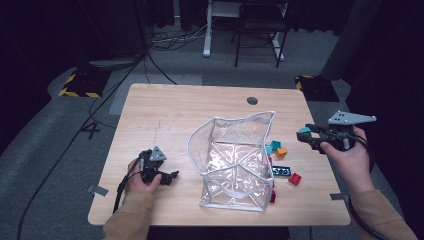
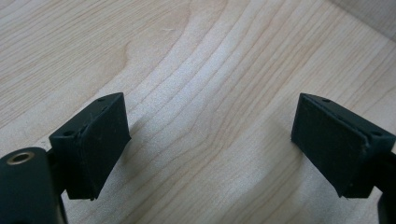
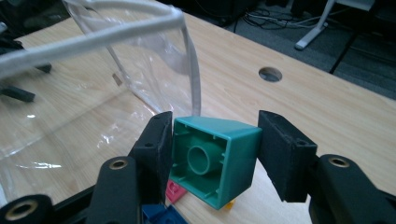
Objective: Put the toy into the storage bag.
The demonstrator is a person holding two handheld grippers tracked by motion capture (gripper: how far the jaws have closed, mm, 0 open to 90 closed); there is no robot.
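High view: the right gripper (image 1: 306, 134) is held up off the table (image 1: 165, 110) at its right side, with a teal block (image 1: 303, 131) between its fingertips. The block sits at the very tip of the jaws, which point toward the clear bag (image 1: 235, 160); the bag stands open in the middle of the table, just beyond the fingertips. Below and beside the gripper, near the bag's right wall, lie loose blocks: another teal one (image 1: 274, 146), an orange one (image 1: 282, 152), a blue one (image 1: 281, 170) and a red one (image 1: 295, 178). The left gripper (image 1: 170, 176) rests low on the table, left of the bag, well apart from the blocks.

Left gripper view: the two black pads (image 2: 95, 144) stand wide apart with bare wood between them.

Right gripper view: the teal block (image 3: 215, 158) is clamped between the two pads (image 3: 154, 144), its hollow underside facing the camera. The left pad lies flat against one side; the right pad meets the opposite side near its top corner, and the block hangs tilted. The bag's white rim (image 3: 140, 28) rises just beyond the fingertips, to the left. Under the block, bits of red, blue and yellow blocks peek out.
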